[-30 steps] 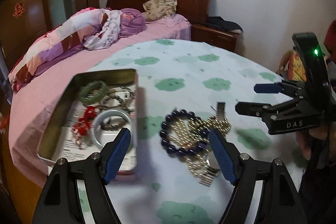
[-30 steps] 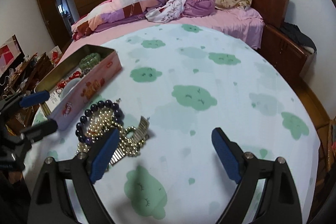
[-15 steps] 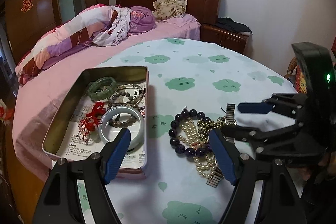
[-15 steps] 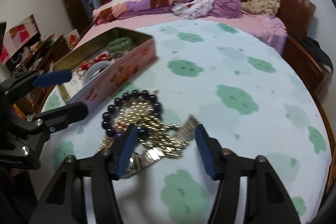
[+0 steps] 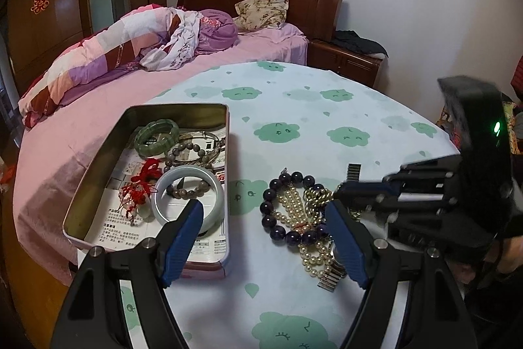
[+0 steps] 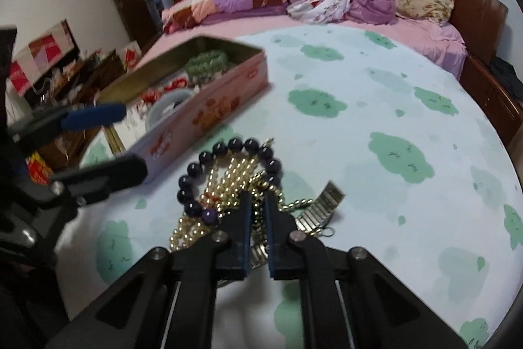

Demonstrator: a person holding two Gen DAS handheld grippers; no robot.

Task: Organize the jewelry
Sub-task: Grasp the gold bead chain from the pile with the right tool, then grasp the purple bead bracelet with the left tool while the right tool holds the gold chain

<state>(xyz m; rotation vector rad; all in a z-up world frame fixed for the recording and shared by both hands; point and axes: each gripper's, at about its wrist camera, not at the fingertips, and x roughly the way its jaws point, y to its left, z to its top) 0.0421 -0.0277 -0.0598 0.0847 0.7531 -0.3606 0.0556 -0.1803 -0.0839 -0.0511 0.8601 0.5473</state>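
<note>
Tangled jewelry pile (image 5: 302, 211) beside open tin (image 5: 81, 195)

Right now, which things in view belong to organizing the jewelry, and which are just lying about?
Job:
- pink rectangular metal tin holding bangles
- dark purple bead bracelet
- gold bead chain, pinched by the shut right gripper
- silver metal watch band
- open left gripper

Lying about:
- floral pillow
- patchwork quilt

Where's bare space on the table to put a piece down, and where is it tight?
Free: the cloud-print tablecloth beyond the jewelry pile, toward the bed, and the near strip in front of the tin. Tight: the gap between tin and pile is narrow, the tin's far half is full of bracelets, and the right gripper sits shut in the pile.
</note>
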